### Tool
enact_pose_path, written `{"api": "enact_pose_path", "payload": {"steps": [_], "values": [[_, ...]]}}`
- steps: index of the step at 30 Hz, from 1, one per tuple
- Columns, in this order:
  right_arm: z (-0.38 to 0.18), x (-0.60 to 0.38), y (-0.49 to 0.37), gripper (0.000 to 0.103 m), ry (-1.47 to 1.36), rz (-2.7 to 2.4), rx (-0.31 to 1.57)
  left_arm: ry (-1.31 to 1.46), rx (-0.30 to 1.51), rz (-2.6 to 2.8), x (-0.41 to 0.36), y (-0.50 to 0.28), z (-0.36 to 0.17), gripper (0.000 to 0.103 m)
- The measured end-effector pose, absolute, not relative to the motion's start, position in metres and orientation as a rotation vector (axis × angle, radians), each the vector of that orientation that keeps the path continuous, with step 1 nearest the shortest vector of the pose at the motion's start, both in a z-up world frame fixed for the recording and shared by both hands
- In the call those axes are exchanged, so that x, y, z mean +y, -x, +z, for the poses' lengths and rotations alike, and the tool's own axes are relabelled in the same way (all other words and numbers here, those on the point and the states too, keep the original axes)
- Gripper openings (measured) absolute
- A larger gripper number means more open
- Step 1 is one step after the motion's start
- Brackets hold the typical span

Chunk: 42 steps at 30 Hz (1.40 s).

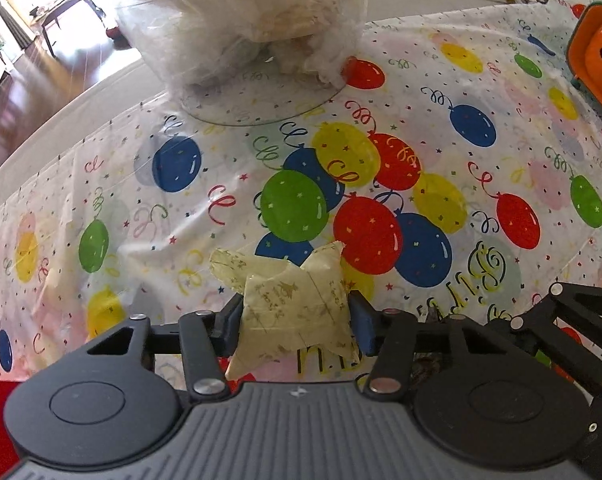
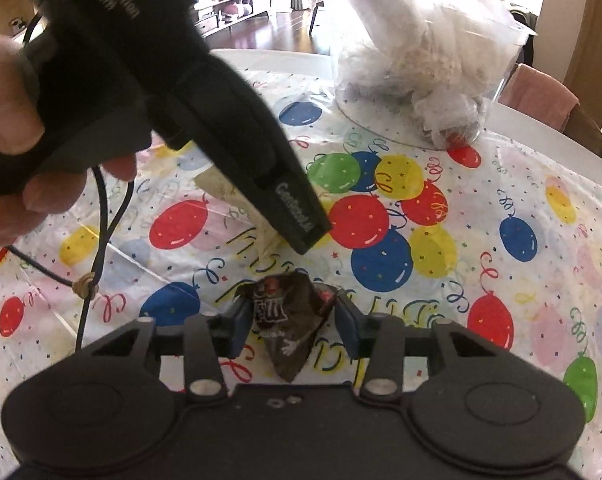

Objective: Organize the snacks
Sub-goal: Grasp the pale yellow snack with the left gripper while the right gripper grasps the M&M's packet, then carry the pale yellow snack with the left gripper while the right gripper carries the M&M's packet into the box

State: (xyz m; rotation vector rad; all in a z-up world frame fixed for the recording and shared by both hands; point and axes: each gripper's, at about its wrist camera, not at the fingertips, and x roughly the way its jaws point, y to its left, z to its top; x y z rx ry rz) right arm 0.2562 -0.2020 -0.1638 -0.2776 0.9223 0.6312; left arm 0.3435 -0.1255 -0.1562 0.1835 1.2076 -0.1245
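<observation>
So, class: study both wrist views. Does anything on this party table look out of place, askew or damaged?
Nothing spilled or damaged. The pale yellow packet sits crumpled and askew in the left gripper, and the brown candy packet is twisted in the right gripper. The clear tub stands upright.

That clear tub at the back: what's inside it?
The clear tub holds crumpled white plastic wrapping with some tan and dark snack pieces showing through; whatever lies deeper is covered by the wrapping.

My matt black plastic left gripper, with shiny metal pivot pins and smooth blue pads, meets a pale yellow crinkled-film snack packet. My matching right gripper meets a glossy dark brown foil-like candy packet. Both lie on a thin, glossy, wrinkled balloon-print plastic tablecloth, near a clear smooth plastic tub.
</observation>
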Motion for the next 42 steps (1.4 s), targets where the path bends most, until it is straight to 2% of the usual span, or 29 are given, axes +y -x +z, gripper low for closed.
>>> {"api": "enact_pose_path", "payload": {"steps": [7, 24, 42], "values": [[-0.157, -0.207, -0.248, 0.036, 0.223, 0.599, 0.916, -0.13, 1.189, -0.123, -0.11, -0.326, -0.149, 0.05], [-0.101, -0.206, -0.19, 0.036, 0.188, 0.594, 0.844, -0.045, 1.1, -0.116, -0.055, -0.245, -0.089, 0.05], [-0.028, -0.14, -0.129, 0.036, 0.192, 0.636, 0.718, 0.026, 0.984, -0.089, 0.029, -0.146, -0.02, 0.05]]}}
